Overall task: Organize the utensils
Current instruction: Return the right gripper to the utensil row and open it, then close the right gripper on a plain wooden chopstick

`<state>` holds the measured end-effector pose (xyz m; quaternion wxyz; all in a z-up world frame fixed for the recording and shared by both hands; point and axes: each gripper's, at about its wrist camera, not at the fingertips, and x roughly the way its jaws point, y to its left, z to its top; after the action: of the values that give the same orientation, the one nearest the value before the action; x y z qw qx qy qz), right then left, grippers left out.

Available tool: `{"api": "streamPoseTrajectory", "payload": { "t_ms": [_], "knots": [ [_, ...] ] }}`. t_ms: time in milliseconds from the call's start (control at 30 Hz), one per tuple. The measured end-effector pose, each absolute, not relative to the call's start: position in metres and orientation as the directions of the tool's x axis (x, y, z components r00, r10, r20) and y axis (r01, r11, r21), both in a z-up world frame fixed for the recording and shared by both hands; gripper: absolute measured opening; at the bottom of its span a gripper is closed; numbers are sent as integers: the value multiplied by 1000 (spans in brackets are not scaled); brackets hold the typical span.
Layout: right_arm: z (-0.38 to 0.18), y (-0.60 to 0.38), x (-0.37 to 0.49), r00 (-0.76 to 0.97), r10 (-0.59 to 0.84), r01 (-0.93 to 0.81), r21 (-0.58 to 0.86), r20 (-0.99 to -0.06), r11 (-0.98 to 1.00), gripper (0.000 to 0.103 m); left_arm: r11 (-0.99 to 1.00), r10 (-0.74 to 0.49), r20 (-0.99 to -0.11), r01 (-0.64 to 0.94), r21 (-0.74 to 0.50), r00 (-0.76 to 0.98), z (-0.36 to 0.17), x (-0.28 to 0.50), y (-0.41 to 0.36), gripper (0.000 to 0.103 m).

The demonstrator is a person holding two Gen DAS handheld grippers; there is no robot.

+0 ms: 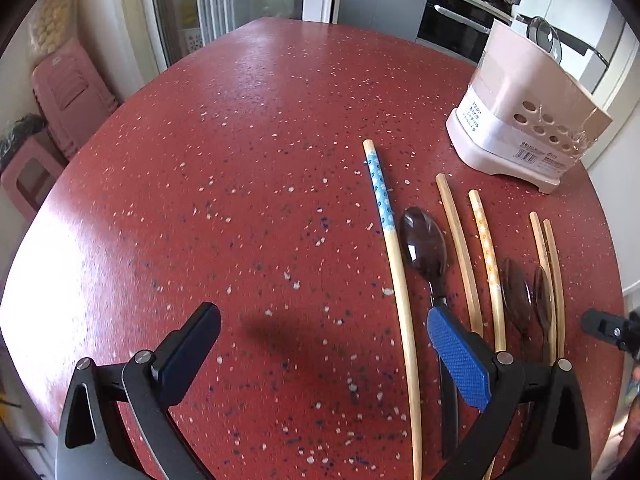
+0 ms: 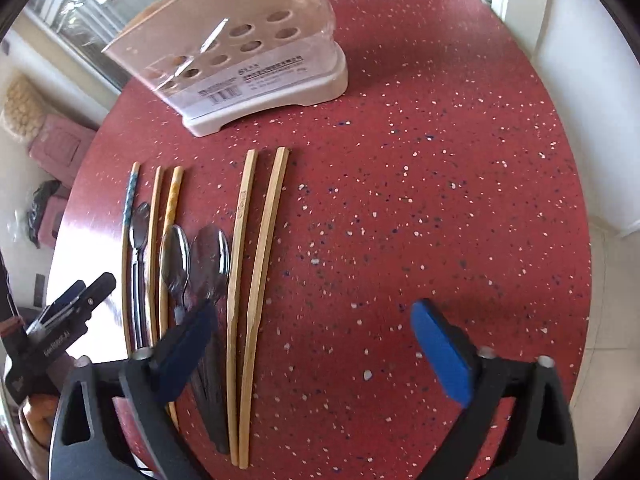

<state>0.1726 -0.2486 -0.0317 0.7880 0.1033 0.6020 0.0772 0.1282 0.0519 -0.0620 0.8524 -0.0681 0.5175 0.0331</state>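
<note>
Several chopsticks and three spoons lie side by side on the red speckled table (image 1: 240, 160). In the left wrist view a blue-patterned chopstick (image 1: 385, 212), a dark-handled spoon (image 1: 424, 248) and an orange-patterned chopstick (image 1: 486, 252) lie at the right. My left gripper (image 1: 324, 340) is open above the table; its right finger (image 1: 456, 352) hangs over that spoon's handle. My right gripper (image 2: 316, 340) is open too, gripping nothing. Two plain chopsticks (image 2: 250, 280) lie below its gap. Its left finger (image 2: 188, 344) overlaps the handles of two spoons (image 2: 208, 264).
A beige utensil holder (image 2: 248, 60) with round holes, wrapped in clear plastic, stands beyond the utensils, also at the far right in the left wrist view (image 1: 520, 128). Pink stools (image 1: 68, 92) stand on the floor left of the table. The table's rounded edge (image 2: 576, 240) runs at the right.
</note>
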Motion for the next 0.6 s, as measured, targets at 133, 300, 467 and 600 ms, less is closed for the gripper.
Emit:
{"api": "streamPoseTrajectory", "payload": {
  "t_ms": [133, 300, 467, 600],
  "knots": [
    [-31, -244, 184, 249, 230, -3, 237, -941, 972, 76, 990, -27, -900, -111, -83, 436, -66, 136, 52, 103],
    [-30, -232, 193, 226, 217, -12, 220, -950, 975, 67, 995, -11, -907, -89, -54, 420, -69, 139, 50, 103],
    [-31, -216, 198, 212, 167, -38, 163, -963, 986, 59, 996, 8, -910, -81, -28, 415, -73, 146, 45, 103],
    [-31, -196, 205, 199, 132, -49, 124, -971, 991, 54, 998, 16, -913, -63, -11, 408, -72, 158, 39, 103]
  ]
}}
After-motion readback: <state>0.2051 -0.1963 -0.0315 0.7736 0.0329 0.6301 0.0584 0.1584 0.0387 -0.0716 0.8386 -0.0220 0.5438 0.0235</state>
